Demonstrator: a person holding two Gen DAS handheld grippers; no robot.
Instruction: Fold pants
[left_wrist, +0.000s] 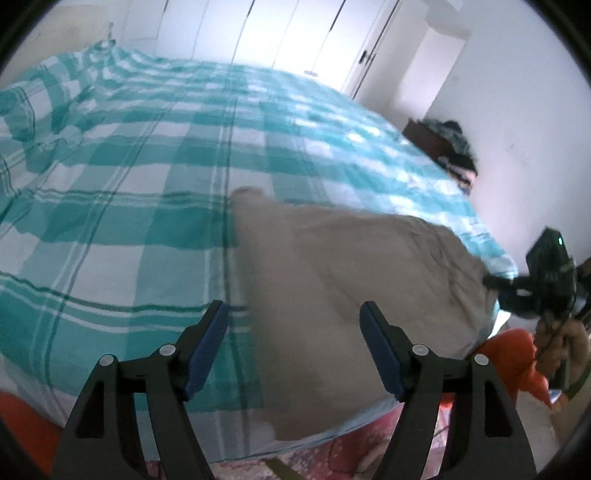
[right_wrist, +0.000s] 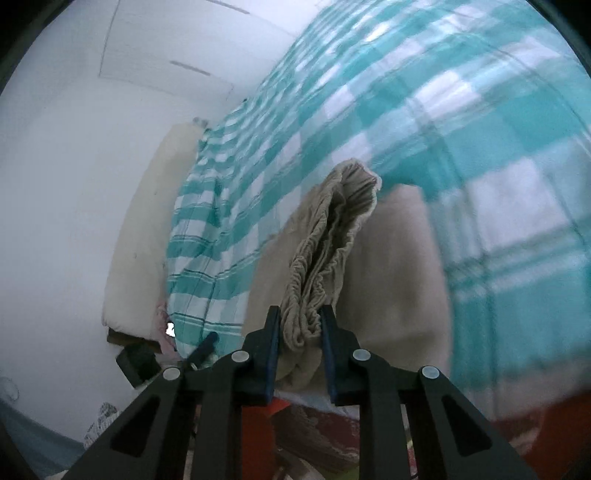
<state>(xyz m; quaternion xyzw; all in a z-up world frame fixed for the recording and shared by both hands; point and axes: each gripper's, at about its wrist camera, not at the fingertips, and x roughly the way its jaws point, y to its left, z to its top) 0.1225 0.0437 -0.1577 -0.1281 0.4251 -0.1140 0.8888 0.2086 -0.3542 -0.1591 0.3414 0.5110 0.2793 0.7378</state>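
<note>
I see a bedroom with white walls and tall white cupboard doors (left_wrist: 295, 33) at the far side. A big bed (left_wrist: 129, 221) fills most of the room. It has a sheet with green-blue and white squares. Pillows (left_wrist: 33, 110) in the same squares lie at the far left of the bed.

The tan pants (left_wrist: 351, 277) lie on the near right part of the bed, close to the near edge. They look flat there, and the picture is a bit blurry.

My left gripper (left_wrist: 293, 347) hangs over the near edge of the bed. Its jaws are wide open and hold nothing. The pants lie below, and the blue pads (left_wrist: 207, 350) do not touch them.

My right gripper (right_wrist: 299, 350) has its jaws nearly together, pinching the bunched, stretchy waist (right_wrist: 325, 251) of the pants. The wrinkled waist band stands up between the blue pads, lifted off the rest of the pants below it. From the left wrist view I see this gripper at the far right, at the right end of the pants, with a hand (left_wrist: 561, 350) under it.

Something orange-red (left_wrist: 517, 358) shows below the near edge of the bed.
</note>
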